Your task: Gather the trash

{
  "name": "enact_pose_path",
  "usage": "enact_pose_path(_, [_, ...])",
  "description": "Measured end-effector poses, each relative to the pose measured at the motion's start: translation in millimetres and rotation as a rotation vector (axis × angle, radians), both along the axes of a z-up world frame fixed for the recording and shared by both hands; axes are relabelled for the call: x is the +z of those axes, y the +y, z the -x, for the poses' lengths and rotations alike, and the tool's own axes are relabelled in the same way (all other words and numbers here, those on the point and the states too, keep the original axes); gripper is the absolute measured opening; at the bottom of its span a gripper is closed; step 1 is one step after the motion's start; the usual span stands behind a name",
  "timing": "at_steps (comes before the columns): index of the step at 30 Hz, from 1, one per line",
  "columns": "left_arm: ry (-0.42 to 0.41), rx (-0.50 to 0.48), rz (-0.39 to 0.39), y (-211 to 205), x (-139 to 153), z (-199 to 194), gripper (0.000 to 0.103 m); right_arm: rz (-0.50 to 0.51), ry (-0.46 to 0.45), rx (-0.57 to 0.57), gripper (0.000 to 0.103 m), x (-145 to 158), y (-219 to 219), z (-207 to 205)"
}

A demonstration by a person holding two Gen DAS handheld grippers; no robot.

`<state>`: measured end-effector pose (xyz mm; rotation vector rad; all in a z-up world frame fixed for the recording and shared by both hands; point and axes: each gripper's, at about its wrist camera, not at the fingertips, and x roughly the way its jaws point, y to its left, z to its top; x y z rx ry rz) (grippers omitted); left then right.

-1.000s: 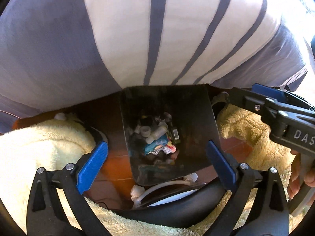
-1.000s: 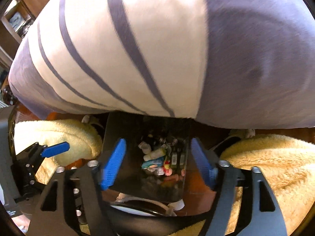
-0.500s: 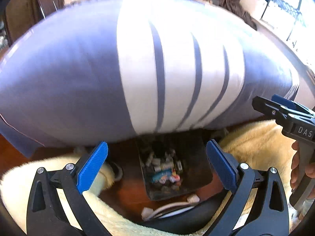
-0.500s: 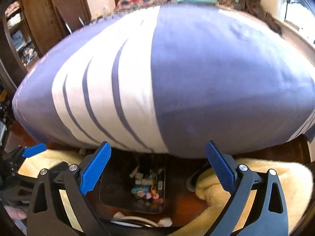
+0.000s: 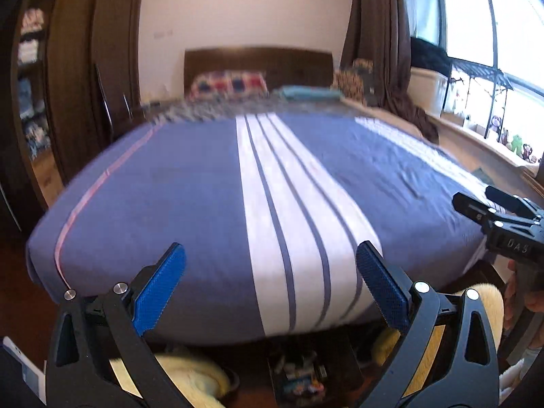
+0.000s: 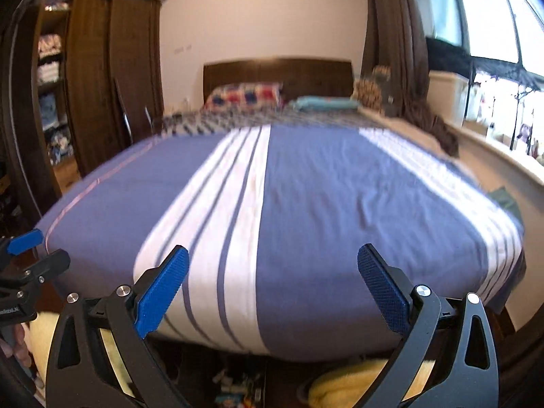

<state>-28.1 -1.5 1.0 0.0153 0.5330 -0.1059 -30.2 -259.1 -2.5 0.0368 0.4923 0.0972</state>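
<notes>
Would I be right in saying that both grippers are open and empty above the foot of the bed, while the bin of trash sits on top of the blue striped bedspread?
Not quite: the bin of trash is not on the blue striped bedspread; it stands on the floor below the foot of the bed, as the left wrist view shows. The rest holds: the left gripper and the right gripper have open, empty jaws.

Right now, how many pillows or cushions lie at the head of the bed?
3: a red-and-blue checked pillow on the left by the headboard, a flat teal one beside it, and a patterned brown cushion at the right. Blur may hide more.
</notes>
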Motion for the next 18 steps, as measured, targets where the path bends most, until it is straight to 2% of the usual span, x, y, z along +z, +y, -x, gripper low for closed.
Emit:
enact_pose_path(6, [-0.090, -0.004, 0.007, -4.2, 31.5, 7.0, 0.095, 0.012, -0.139, -0.044, 0.100, 41.0, -8.3, 14.0])
enact_pose_path(9, [-0.124, -0.004, 0.006, -7.2, 42.0, 10.6, 0.095, 0.020, -0.180, -0.061, 0.100, 52.0, -7.2, 19.5])
enact_pose_path(18, [-0.163, 0.002, 0.018, -7.9, 49.3, 20.9, 0.095, 0.028, -0.211, -0.113, 0.100, 59.7, -4.3, 33.4])
